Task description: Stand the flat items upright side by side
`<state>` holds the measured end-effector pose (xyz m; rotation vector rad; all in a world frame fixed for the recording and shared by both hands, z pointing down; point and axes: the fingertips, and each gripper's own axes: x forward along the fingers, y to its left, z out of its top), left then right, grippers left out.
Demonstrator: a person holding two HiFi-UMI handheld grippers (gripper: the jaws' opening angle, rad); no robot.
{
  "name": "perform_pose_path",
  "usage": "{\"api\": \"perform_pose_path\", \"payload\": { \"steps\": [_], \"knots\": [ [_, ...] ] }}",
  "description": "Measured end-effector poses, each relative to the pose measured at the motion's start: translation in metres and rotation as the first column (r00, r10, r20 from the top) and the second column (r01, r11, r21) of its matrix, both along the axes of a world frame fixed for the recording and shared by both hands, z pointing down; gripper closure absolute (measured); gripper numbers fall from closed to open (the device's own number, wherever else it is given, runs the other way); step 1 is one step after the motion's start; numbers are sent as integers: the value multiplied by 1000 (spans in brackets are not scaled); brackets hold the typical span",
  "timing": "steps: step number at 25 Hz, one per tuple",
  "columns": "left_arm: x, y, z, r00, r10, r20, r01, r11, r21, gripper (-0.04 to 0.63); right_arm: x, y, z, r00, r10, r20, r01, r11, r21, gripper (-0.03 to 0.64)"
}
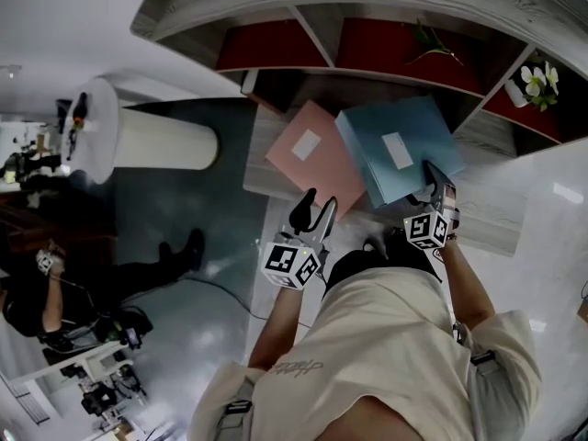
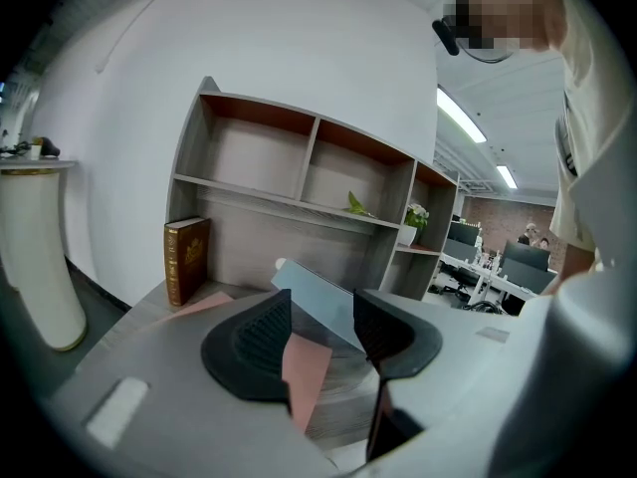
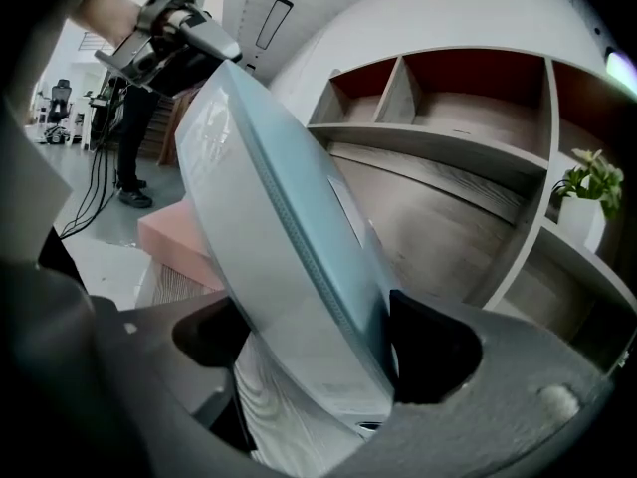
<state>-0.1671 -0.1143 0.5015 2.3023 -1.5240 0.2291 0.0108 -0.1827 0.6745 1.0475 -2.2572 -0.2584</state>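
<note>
A pink flat box [image 1: 308, 154] and a blue flat box [image 1: 397, 150] are side by side on the wooden shelf base [image 1: 262, 150]. My right gripper [image 1: 434, 184] holds the blue box by its near edge. In the right gripper view the blue box [image 3: 289, 237] stands tilted on edge and fills the gap between the jaws of my right gripper [image 3: 309, 317], with the pink box [image 3: 184, 242] behind it. My left gripper [image 1: 315, 208] is at the pink box's near corner. In the left gripper view that pink corner [image 2: 307, 371] lies between the jaws of my left gripper [image 2: 320, 307], which is open with a gap on the right.
The shelf unit [image 1: 322, 62] has red-backed compartments above. A brown book [image 2: 186, 260] stands upright at the base's left end. A white pot with flowers [image 1: 537, 85] sits in a right compartment. A white pedestal [image 1: 147, 136] stands to the left, near a person [image 1: 55, 283].
</note>
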Motion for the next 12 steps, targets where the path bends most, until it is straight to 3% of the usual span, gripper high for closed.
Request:
{"api": "perform_pose_path", "payload": {
  "steps": [5, 12],
  "knots": [
    [7, -11, -2, 999, 41, -16, -41, 999, 22, 382, -1, 3, -10, 998, 32, 61, -31, 999, -23, 190],
    [-3, -35, -9, 988, 152, -40, -150, 988, 44, 385, -3, 1, -32, 955, 205, 213, -187, 977, -100, 201]
  ]
}}
